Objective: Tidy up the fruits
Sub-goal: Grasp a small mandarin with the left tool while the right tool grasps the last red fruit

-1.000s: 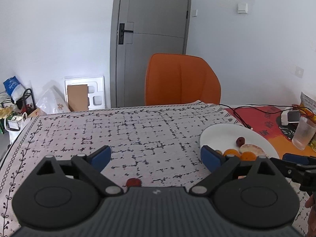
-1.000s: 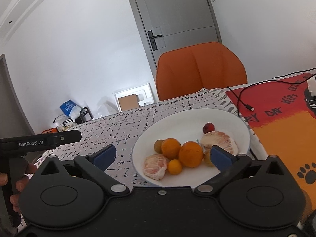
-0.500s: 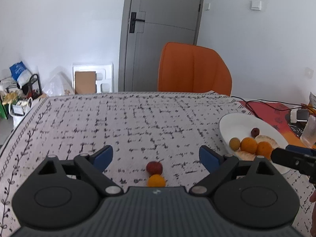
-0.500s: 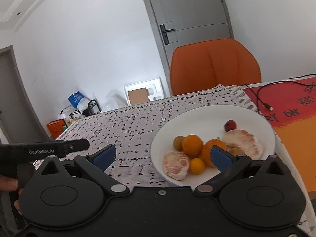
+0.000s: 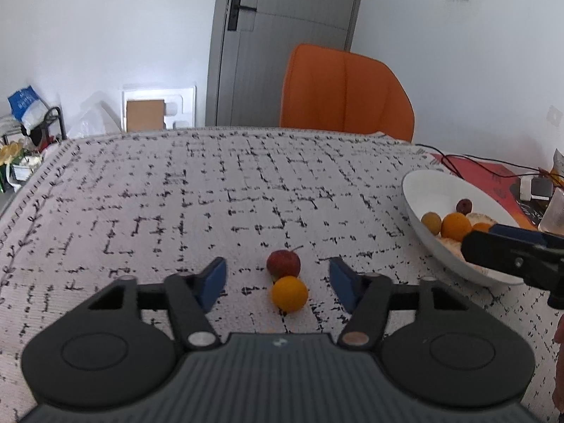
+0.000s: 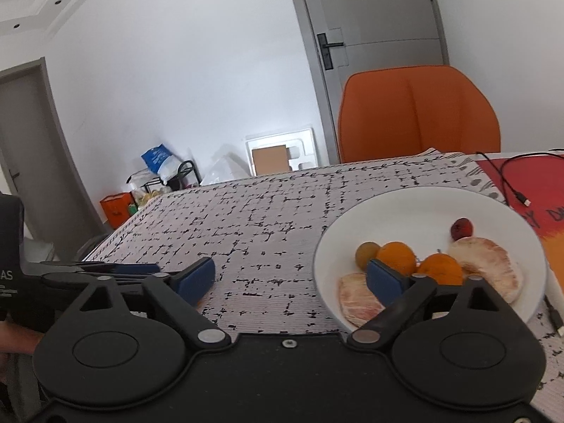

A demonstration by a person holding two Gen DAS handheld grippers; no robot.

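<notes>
Two small round fruits, a dark red one [image 5: 283, 263] with its thin stem pointing up-right and a smooth orange one [image 5: 289, 293] touching it, lie on the woven patterned tablecloth [image 5: 211, 194] between the closing, not yet gripping left gripper [image 5: 278, 282], while the right gripper [image 6: 290, 275], also unclenched and narrowing, reaches over the glossy white bowl [image 6: 405, 204] of fruit.

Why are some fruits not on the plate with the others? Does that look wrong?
Yes. A small red fruit and a small orange fruit sit on the tablecloth, touching each other, away from the white plate. The left tool has been closing around them but isn't touching either.
</notes>
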